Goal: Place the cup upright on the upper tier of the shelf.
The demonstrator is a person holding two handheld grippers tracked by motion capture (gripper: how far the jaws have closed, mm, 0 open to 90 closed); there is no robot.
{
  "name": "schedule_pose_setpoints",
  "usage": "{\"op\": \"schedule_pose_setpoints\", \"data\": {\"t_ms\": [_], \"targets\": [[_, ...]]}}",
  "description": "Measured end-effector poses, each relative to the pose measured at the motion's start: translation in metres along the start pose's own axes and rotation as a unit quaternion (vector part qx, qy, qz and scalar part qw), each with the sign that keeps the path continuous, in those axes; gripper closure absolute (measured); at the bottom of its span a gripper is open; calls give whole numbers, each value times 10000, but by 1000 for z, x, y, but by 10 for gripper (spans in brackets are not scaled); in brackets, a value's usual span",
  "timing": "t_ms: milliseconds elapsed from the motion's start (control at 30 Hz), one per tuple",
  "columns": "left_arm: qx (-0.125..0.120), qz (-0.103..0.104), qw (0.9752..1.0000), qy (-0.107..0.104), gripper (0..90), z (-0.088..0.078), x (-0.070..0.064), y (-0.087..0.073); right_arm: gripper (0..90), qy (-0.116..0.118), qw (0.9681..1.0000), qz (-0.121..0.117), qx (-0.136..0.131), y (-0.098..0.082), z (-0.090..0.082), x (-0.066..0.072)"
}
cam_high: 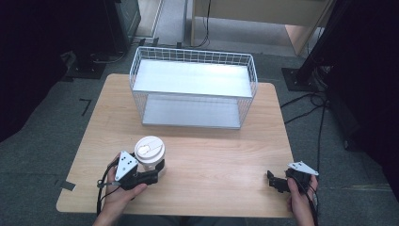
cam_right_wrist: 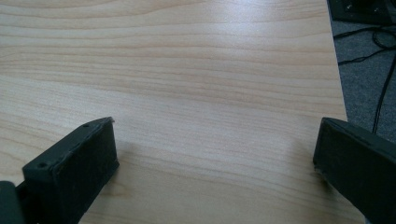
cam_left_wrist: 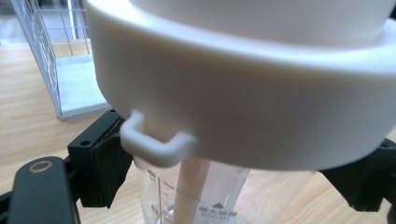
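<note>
Nearest, at about seven o'clock on the table (cam_high: 211, 160), the left gripper (cam_high: 157, 170) has its jaws closed around a clear measuring cup with a white lid (cam_high: 149, 149). The left gripper view shows the black pads (cam_left_wrist: 105, 163) pressing the transparent wall just under the lid's broad rim, with printed measuring marks and a pale stem inside the cup. The cup stands upright, and whether its base is on the wood or just off it I cannot tell.

At about five o'clock, near the table's front right corner, the right gripper (cam_high: 273, 180) rests low with its jaws spread wide, and between them the right gripper view shows bare wood; it holds nothing.

Farther off, at twelve o'clock, a white wire basket rack (cam_high: 194, 87) with two shelves stands at the table's back edge, its open front facing the person, both shelves bare.

I judge the step in hand to be the grasp on the cup, now made, ahead of carrying it. The next move likely calls for lifting it straight up, keeping it level so the lid stays seated, then moving it toward twelve o'clock and in over a shelf, clearing the rack's wire rim.

Counted: one cup, one lid, one rack with two shelves, two grippers, one table.
</note>
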State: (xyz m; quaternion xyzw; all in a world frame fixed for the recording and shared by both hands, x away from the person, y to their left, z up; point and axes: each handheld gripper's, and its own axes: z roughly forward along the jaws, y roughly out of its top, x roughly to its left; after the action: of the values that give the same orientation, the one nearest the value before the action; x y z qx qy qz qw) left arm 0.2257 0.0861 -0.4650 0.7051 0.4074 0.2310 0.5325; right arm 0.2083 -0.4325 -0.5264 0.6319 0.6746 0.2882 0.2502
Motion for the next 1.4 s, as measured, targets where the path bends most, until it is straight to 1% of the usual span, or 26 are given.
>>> {"op": "schedule_pose_setpoints", "data": {"t_ms": [133, 333, 433, 500, 667, 767, 967, 1000, 1033, 1200, 1233, 1267, 1300, 1333, 1367, 1400], "targets": [[-148, -25, 9999, -15, 129, 1, -1, 2, 0, 1, 10000, 0, 0, 0, 0, 0], [-218, -35, 9998, -8, 109, 3, 0, 3, 0, 2, 10000, 3, -1, 0, 0, 0], [-156, -113, 9998, -20, 107, 6, 0, 2, 0, 2, 10000, 1, -1, 0, 0, 0], [-125, -75, 9999, -2, 110, 8, 0, 2, 0, 3, 10000, 2, -1, 0, 0, 0], [-167, -94, 9998, 29, 129, 8, -1, 3, 0, 2, 10000, 2, -1, 0, 0, 0], [-228, -41, 9997, 42, 134, 8, -2, 3, 0, 2, 10000, 2, 0, 0, 0, 0], [-364, -72, 9993, 79, 141, 10, 0, 5, 0, 2, 10000, 1, 0, 0, 0, 0], [-471, -75, 9988, 140, 142, 10, 0, 7, 0, 1, 10000, 1, 0, 0, 0, 0], [-526, -51, 9985, 158, 143, 10, 0, 9, 0, 2, 10000, 1, 0, 0, 0, 0], [-774, 11, 9968, 198, 147, 10, 0, 22, 0, 2, 10000, 1, -2, 0, 0, 0], [-774, 11, 9968, 198, 147, 10, 0, 22, 0, 2, 10000, 1, -2, 0, 0, 0], [-878, 63, 9959, 216, 148, 10, 0, 28, 0, 1, 10000, 0, -2, 0, 0, 0], [-930, 67, 9954, 219, 148, 10, -1, 32, 0, 1, 10000, 0, -1, 0, 0, 0], [-930, 67, 9954, 219, 148, 10, -1, 32, 0, 1, 10000, 0, -1, 0, 0, 0], [-1037, 41, 9944, 173, 149, 10, -1, 39, 0, 1, 10000, 1, -2, 0, 0, 0], [-1071, 39, 9941, 156, 149, 10, -2, 43, 0, 2, 10000, 1, -2, 0, 0, 0]]}}
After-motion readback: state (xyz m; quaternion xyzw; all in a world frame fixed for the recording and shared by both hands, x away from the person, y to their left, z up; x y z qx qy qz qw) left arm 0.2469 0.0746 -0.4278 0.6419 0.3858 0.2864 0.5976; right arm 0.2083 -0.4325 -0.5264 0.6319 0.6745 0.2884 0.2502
